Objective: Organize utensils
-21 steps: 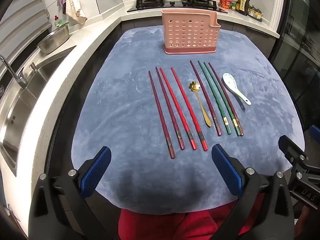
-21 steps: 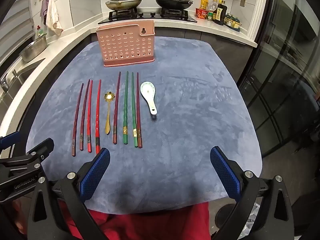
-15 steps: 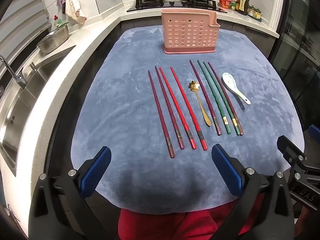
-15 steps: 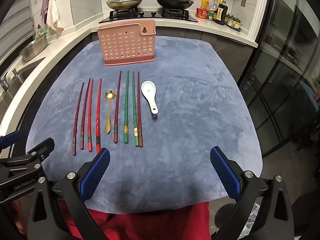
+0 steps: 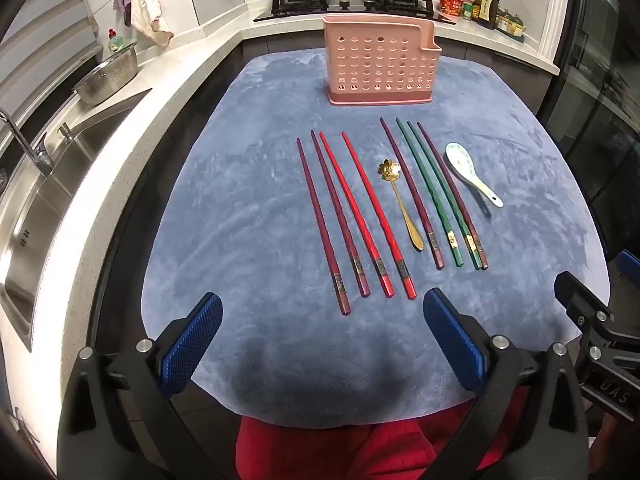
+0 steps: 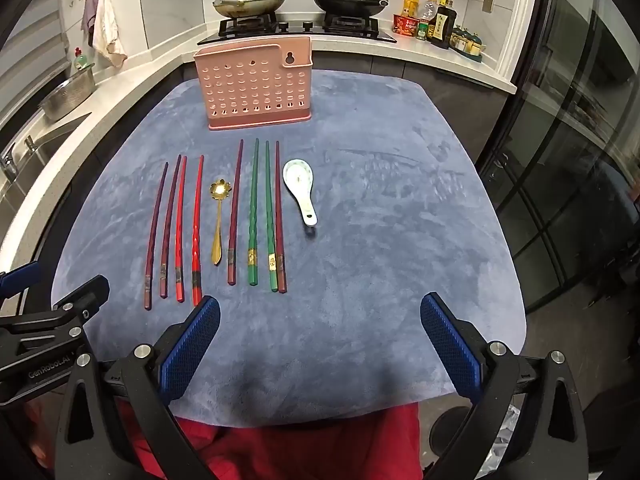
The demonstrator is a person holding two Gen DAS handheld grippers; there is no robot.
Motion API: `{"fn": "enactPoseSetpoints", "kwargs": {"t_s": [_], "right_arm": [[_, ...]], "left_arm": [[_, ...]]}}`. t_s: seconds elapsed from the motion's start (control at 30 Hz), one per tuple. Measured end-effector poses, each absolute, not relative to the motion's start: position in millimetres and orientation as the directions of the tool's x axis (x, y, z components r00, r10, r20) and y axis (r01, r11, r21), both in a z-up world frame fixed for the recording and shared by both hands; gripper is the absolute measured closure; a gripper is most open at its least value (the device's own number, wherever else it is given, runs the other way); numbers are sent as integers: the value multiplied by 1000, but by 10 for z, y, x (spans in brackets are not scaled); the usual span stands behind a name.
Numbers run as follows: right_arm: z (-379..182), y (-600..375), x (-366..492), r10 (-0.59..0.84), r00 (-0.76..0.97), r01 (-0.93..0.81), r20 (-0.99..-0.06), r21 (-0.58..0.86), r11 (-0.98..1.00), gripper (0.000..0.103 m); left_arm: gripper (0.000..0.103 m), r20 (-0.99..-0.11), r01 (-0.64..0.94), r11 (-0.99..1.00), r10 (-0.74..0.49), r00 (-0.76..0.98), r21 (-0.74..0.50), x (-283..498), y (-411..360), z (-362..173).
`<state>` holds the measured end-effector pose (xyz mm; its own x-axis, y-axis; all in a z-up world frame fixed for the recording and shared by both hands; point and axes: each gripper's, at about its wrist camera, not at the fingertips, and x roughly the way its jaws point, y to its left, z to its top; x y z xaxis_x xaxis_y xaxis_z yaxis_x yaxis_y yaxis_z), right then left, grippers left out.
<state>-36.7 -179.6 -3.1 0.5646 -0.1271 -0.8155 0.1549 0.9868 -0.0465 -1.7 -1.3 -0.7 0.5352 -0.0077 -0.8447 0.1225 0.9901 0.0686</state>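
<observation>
- Nothing is sorted yet, as I judge it: every utensil lies flat on the blue-covered worktop (image 5: 224,208) and the pink holder (image 5: 380,66) at the far end looks empty as far as I can see through its holes
- From my left gripper (image 5: 320,318), the fingers (image 5: 192,340) stand wide apart with nothing between them; it tilts steeply down over the near edge of the worktop
- Just beyond and between those fingers lie four chopsticks, two dark maroon chopsticks (image 5: 324,224) and then two red chopsticks (image 5: 368,216), butt ends nearest me
- Further right of them I see the gold spoon (image 5: 400,200), another maroon stick, two green chopsticks (image 5: 432,196) and a last maroon one touching the right green
- The white ceramic spoon (image 5: 472,176) lies just beside that group, far right, beyond the right finger
- My right gripper (image 6: 320,314) is likewise spread wide and empty, tilted down, hanging over the near edge
- Its left finger (image 6: 192,340) sits just short of the red chopsticks' butt ends; the row lies ahead and to the left, the holder well beyond
- Left to do: all ten pieces still need to go into the holder
</observation>
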Motion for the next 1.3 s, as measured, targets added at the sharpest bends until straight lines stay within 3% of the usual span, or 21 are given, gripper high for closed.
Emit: {"fn": "enactPoseSetpoints", "kwargs": {"t_s": [1.3], "right_arm": [[-49, -1793, -365, -125, 561, 155, -818, -45, 987, 7]], "left_arm": [[7, -845, 124, 989, -1, 535, 78, -4, -2, -37]]}}
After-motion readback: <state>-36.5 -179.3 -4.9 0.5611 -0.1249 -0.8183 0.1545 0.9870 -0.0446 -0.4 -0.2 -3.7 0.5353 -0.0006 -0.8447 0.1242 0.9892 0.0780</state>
